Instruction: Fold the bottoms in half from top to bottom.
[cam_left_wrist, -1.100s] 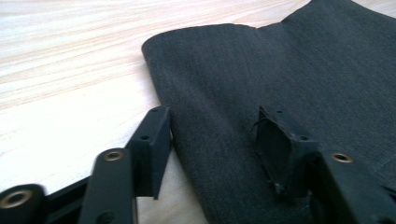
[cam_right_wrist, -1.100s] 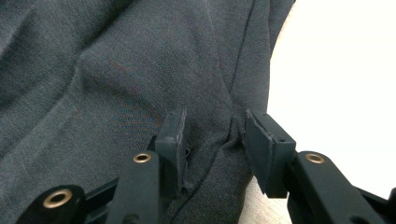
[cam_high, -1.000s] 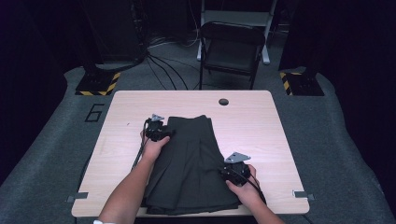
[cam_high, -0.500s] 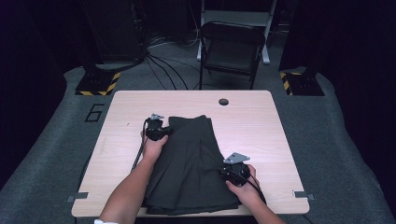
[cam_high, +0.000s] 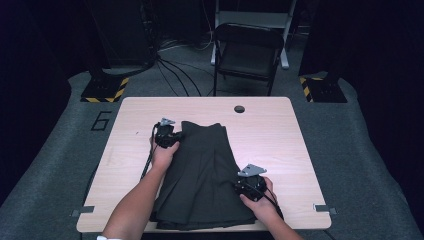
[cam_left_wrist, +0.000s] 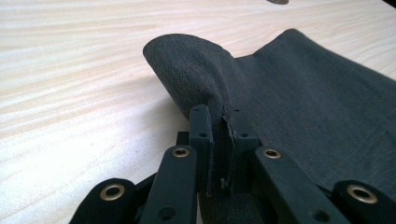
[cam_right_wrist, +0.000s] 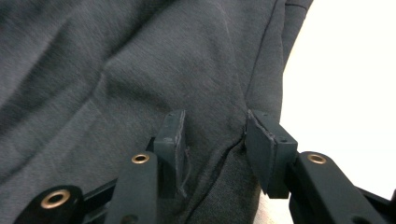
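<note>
You have a pale wooden desk (cam_high: 300, 150) with a round cable hole (cam_high: 239, 109) near its far edge. Beyond it stands a black folding chair (cam_high: 248, 55), with yellow-and-black striped stand bases (cam_high: 105, 89) on the grey floor (cam_high: 370, 165).

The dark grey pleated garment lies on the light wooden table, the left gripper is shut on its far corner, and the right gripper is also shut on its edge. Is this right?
Not fully. The right gripper is open: the right gripper view shows its jaws apart over the dark grey pleated garment. The left gripper is indeed shut on its far corner, and it lies on the light wooden table.
</note>
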